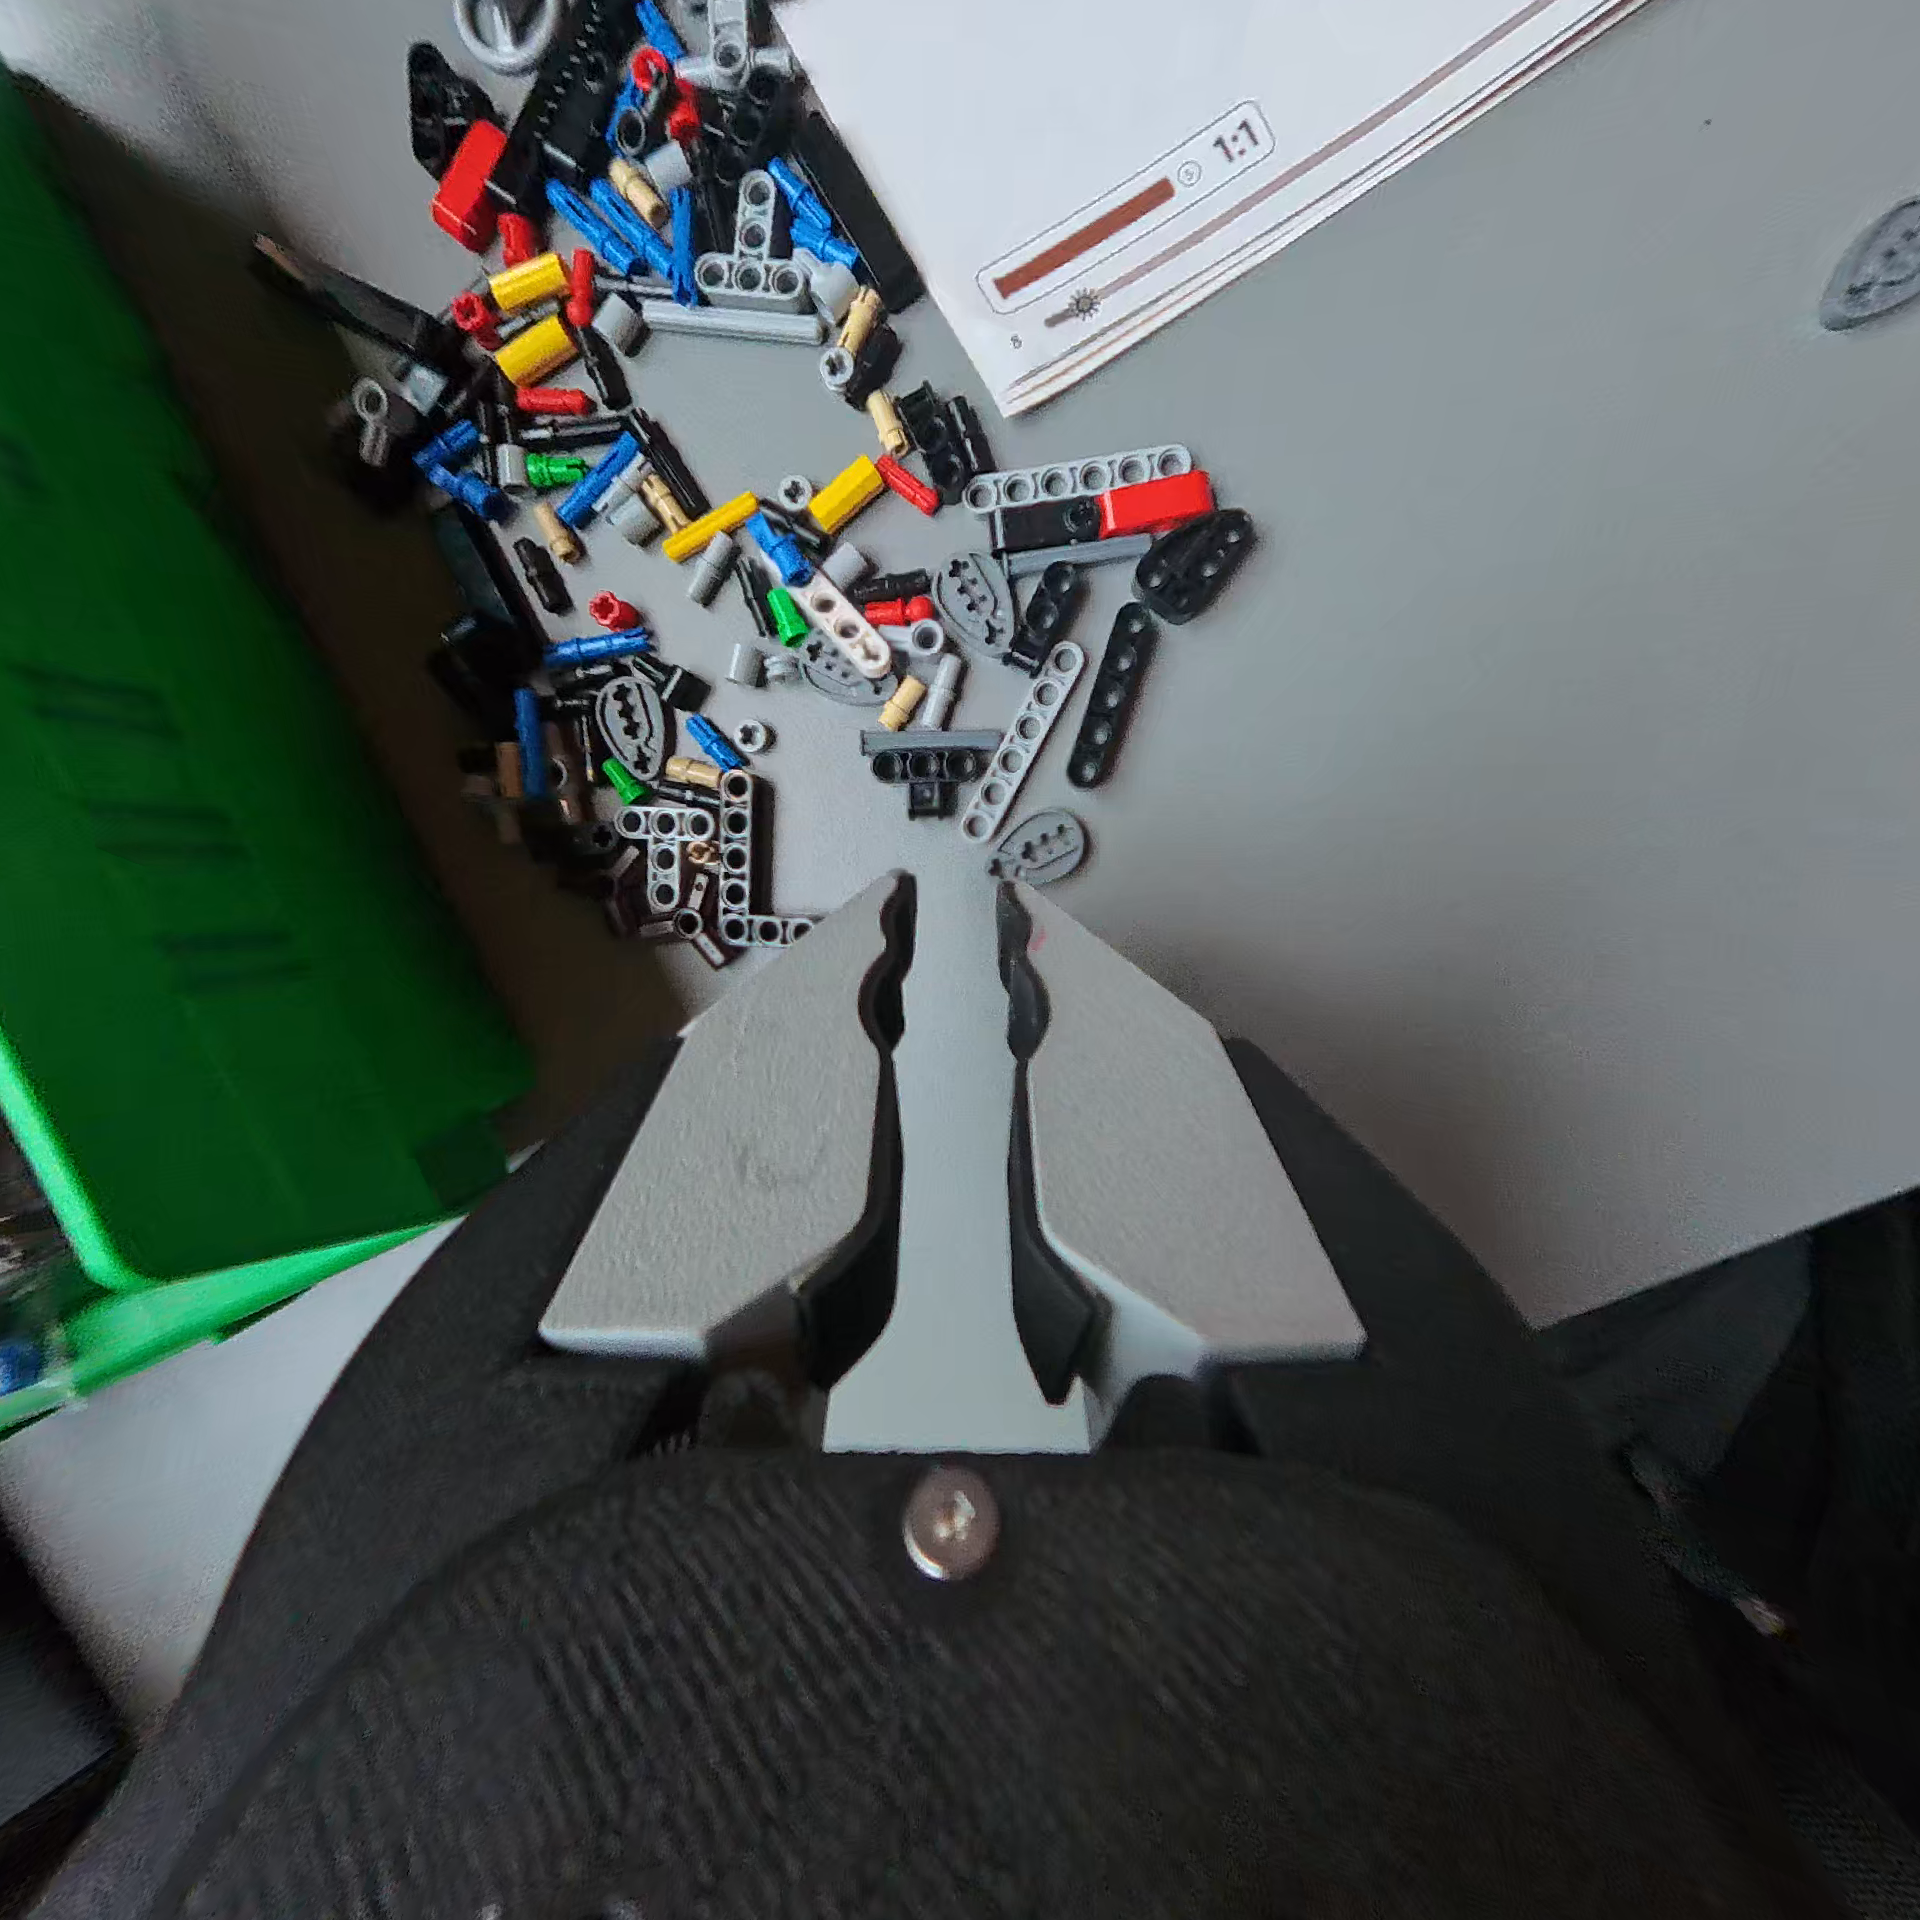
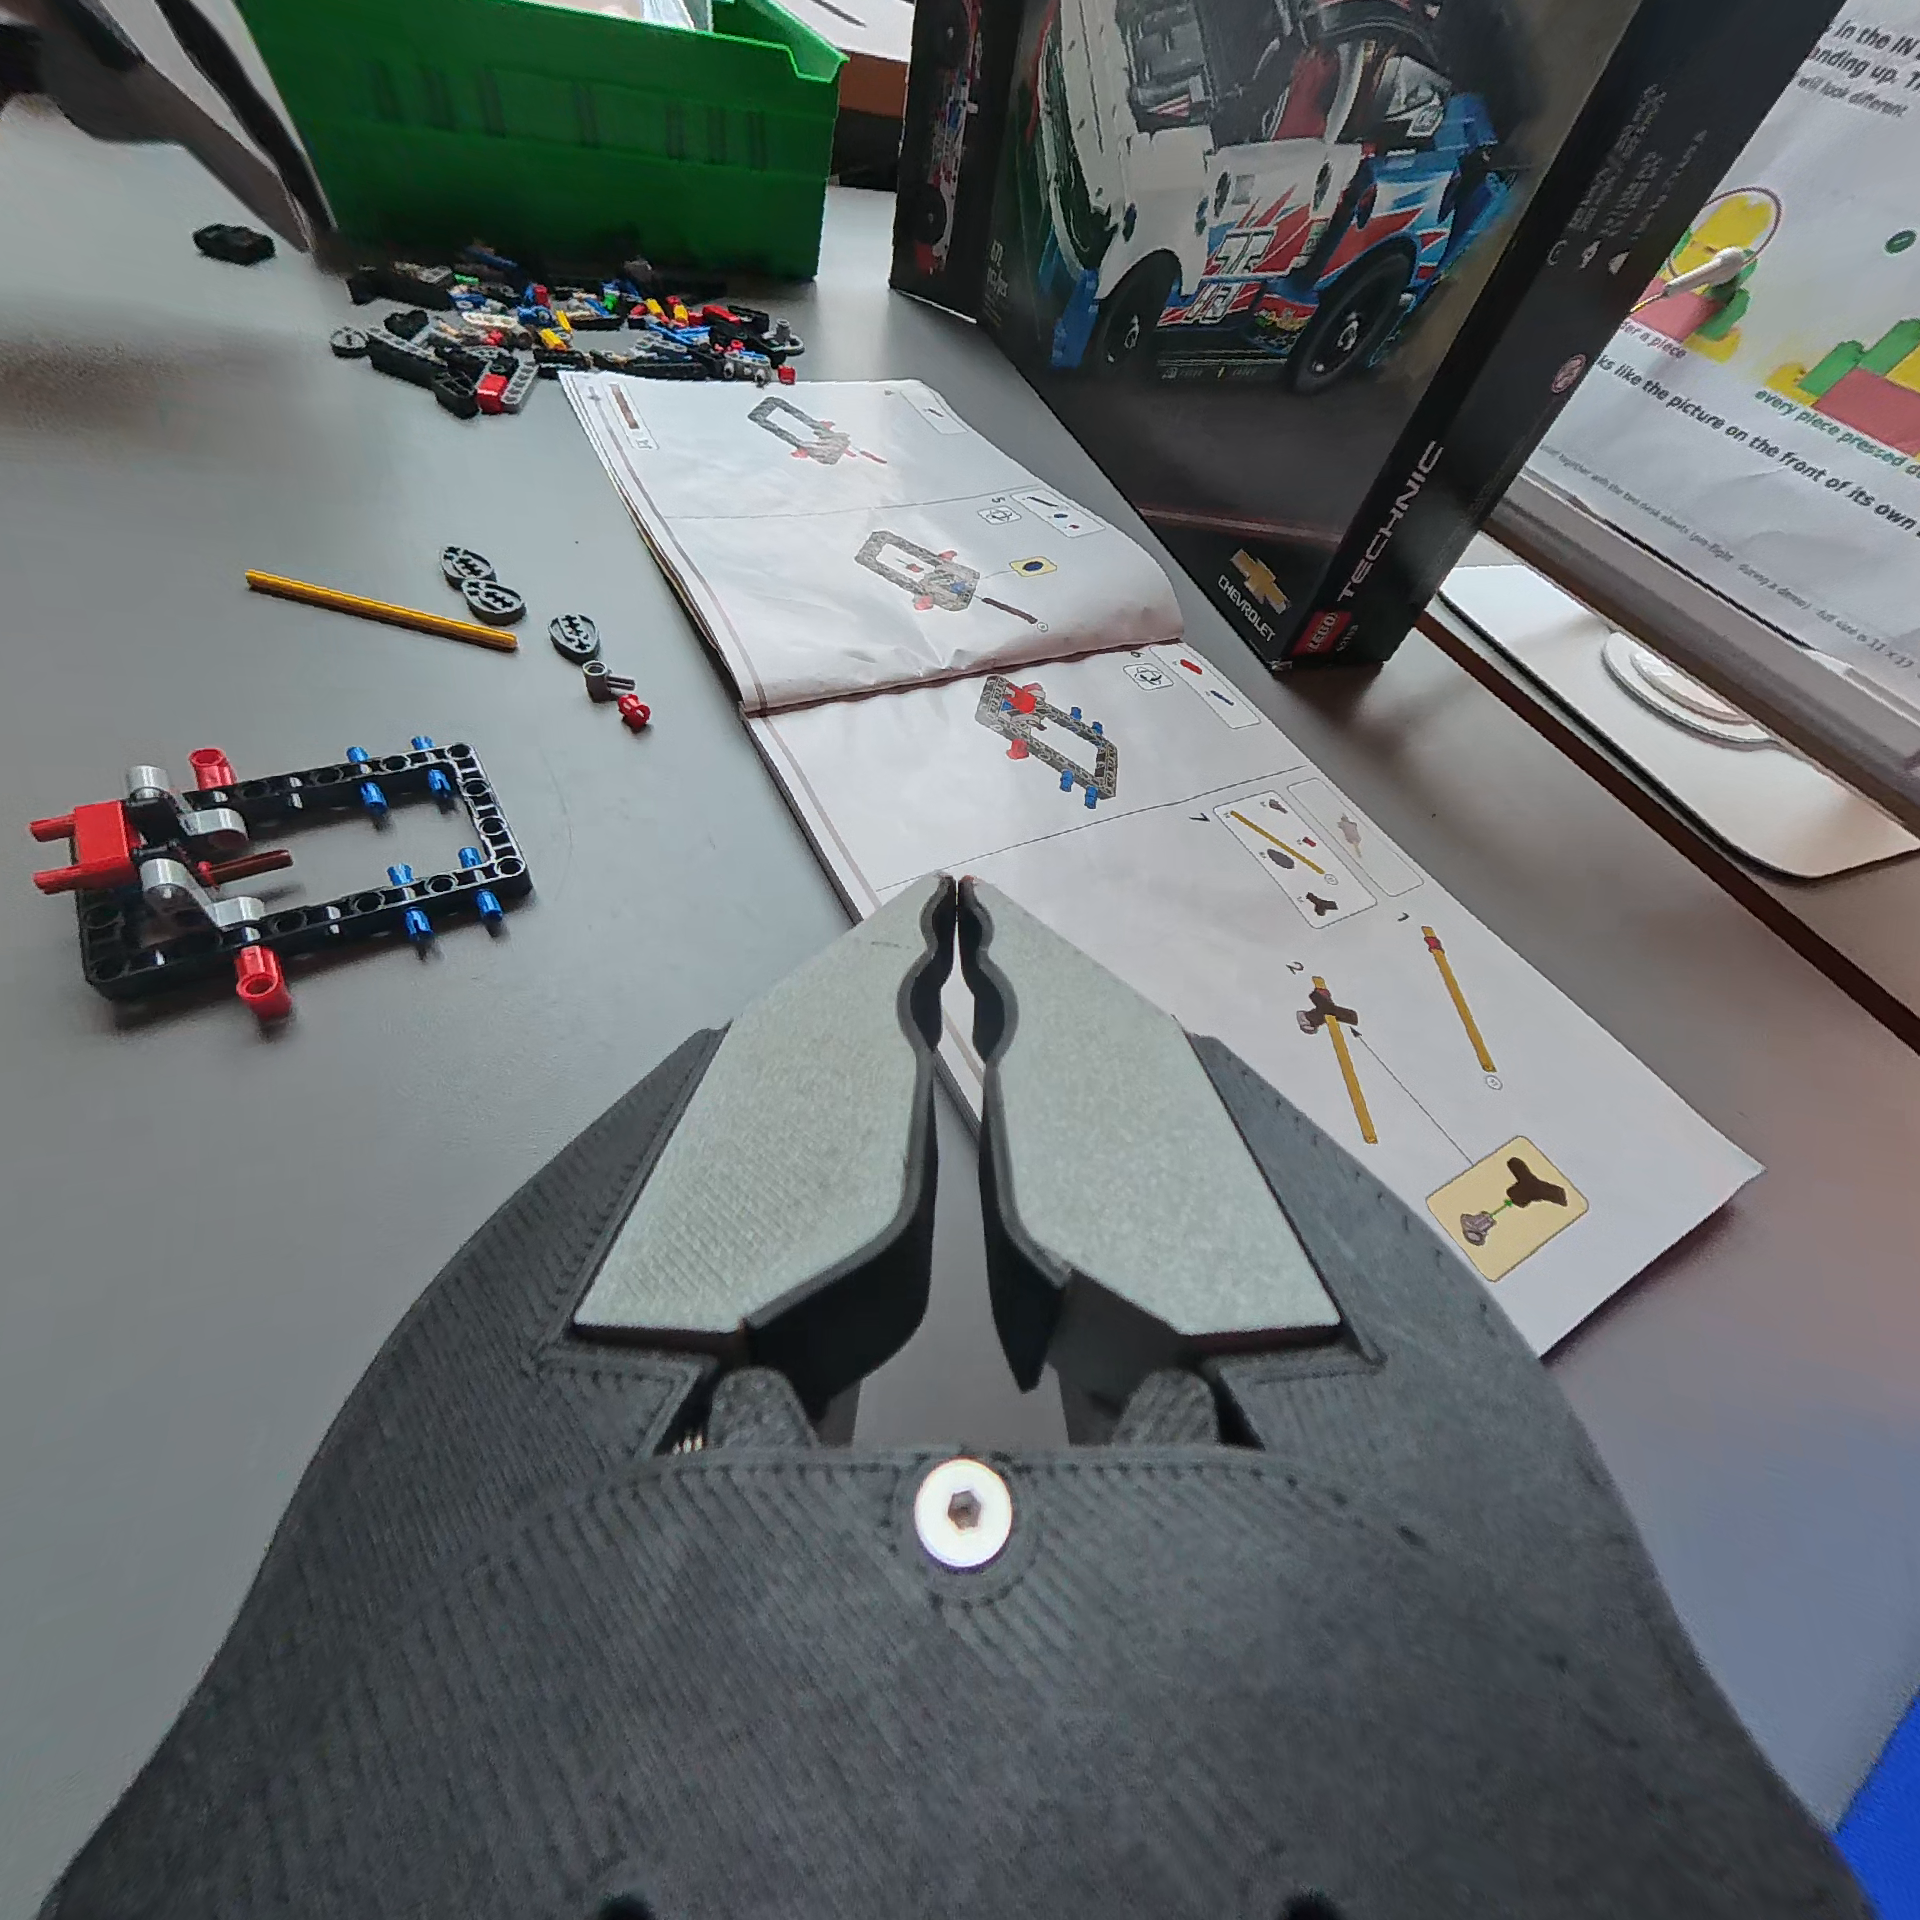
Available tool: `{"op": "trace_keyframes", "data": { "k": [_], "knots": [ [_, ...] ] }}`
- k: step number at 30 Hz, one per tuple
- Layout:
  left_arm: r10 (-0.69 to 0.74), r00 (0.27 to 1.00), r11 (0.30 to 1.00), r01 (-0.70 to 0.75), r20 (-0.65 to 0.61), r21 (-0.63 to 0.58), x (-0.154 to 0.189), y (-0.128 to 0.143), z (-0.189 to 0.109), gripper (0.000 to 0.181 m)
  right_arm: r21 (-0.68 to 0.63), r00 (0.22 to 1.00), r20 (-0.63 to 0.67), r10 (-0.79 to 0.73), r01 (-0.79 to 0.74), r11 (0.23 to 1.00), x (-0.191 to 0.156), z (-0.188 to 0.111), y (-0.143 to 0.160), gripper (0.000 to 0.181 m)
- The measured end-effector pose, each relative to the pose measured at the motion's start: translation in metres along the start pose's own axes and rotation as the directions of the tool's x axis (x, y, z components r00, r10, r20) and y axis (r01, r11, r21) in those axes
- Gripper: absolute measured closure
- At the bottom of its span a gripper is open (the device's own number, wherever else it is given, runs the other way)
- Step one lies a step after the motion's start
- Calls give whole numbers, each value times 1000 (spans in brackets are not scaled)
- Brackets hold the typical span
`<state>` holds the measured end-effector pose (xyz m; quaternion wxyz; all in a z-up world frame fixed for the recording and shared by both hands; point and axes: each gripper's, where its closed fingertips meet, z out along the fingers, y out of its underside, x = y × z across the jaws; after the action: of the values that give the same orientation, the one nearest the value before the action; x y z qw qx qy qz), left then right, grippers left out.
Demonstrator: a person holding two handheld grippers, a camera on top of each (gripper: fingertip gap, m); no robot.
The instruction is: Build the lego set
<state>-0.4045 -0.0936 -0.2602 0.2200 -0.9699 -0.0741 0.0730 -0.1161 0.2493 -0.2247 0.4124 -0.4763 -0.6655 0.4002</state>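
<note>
A pile of loose lego pieces (image 1: 727, 540) lies on the grey table; it also shows far off in the right wrist view (image 2: 561, 322). My left gripper (image 1: 956, 888) hovers just short of the pile, slightly open and empty, near a grey oval piece (image 1: 1044, 844). My right gripper (image 2: 956, 883) is shut and empty above the open instruction booklet (image 2: 935, 582). A partly built black frame (image 2: 291, 862) with red, blue and silver parts lies to its left. A yellow axle (image 2: 379, 610), three grey oval pieces (image 2: 488, 587) and a small red pin (image 2: 632, 711) lie beyond the frame.
A green bin (image 1: 187, 727) stands left of the pile; it also shows at the back in the right wrist view (image 2: 551, 135). The set's box (image 2: 1247, 260) stands upright behind the booklet. A printed sheet (image 2: 1766, 312) on a white stand is at the right. The booklet's corner (image 1: 1143, 156) lies beyond the pile. The left gripper's tips are roughly 45 cm from the right gripper's. My right gripper's tips are some 15 cm from the small red pin (image 2: 632, 711). The yellow axle (image 2: 379, 610) lies around 20 cm away from my left fingertips.
</note>
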Motion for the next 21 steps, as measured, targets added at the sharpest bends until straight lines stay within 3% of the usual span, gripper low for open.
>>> {"op": "trace_keyframes", "data": {
  "k": [3, 7, 10, 17, 21],
  "knots": [
    [8, 996, 1000, -6, -88, 19, 11, 2, 9, 162, -4, 1000, -5, 6, -6, 1000, 1, 0, 1, 181],
    [45, 997, 999, -45, -69, 0, 9, 4, 21, 159, -1, 1000, -14, 16, -16, 1000, 4, -1, 2, 181],
    [46, 991, 998, -50, -127, -31, 19, 8, 28, 162, 0, 1000, -14, 19, -19, 1000, 5, -1, 2, 181],
    [124, 968, 991, -131, -218, -15, 50, 9, 23, 162, -3, 1000, -4, 10, -10, 1000, 2, 0, 1, 181],
    [118, 982, 992, -123, -148, -30, 46, 7, 24, 160, -10, 1000, 0, 4, -4, 1000, 1, 1, 2, 181]
  ]
}}
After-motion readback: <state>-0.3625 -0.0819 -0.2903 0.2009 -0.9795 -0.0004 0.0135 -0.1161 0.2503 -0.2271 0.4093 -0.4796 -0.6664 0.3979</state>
